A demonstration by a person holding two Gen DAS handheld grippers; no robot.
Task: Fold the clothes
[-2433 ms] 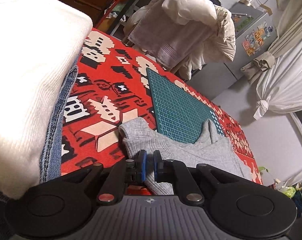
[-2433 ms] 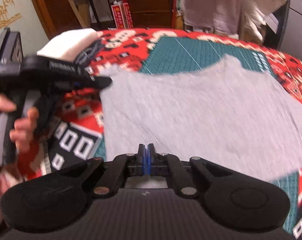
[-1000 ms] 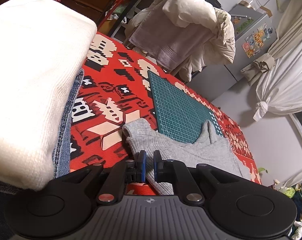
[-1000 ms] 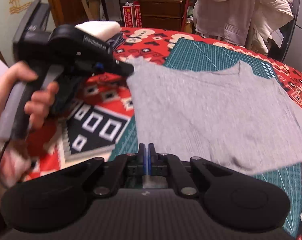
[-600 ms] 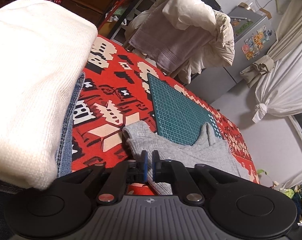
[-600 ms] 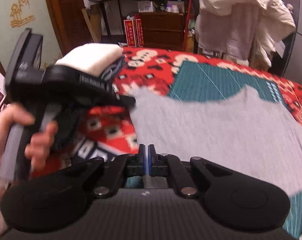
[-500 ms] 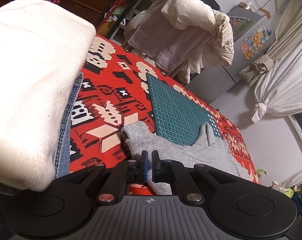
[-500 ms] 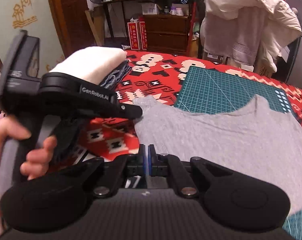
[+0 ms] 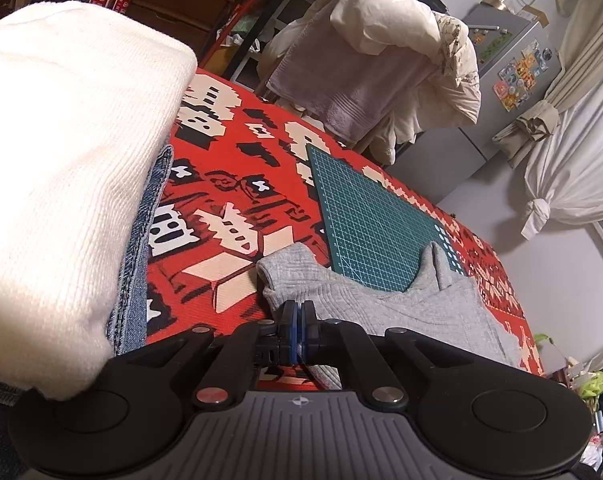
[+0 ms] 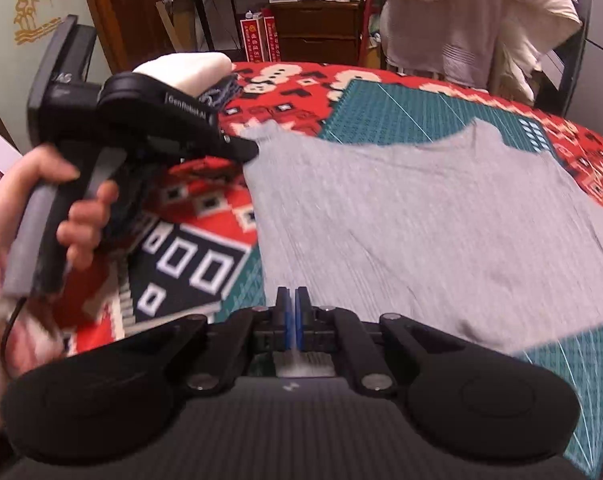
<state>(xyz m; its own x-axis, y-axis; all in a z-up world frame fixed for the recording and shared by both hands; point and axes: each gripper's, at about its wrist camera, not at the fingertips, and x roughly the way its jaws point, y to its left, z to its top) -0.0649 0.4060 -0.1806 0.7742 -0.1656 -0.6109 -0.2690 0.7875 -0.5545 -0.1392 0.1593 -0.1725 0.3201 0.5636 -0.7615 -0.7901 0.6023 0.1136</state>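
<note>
Warm indoor light, fairly dim. Right wrist view motion-blurred across the grey shirt (image 10: pixel 421 224); left view sharp. Strong fisheye bending at edges.

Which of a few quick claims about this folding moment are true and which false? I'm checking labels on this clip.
1. The left gripper is shut on the grey shirt. True.
2. The right gripper is open wide above the shirt. False: its fingers are pressed together on the shirt's near edge.
3. A white folded garment lies on top of denim. True.
4. The shirt lies wholly on the red patterned cloth. False: part of it overlaps the green cutting mat.
5. The chair behind the table is bare. False: pale fabrics are draped over it.
</note>
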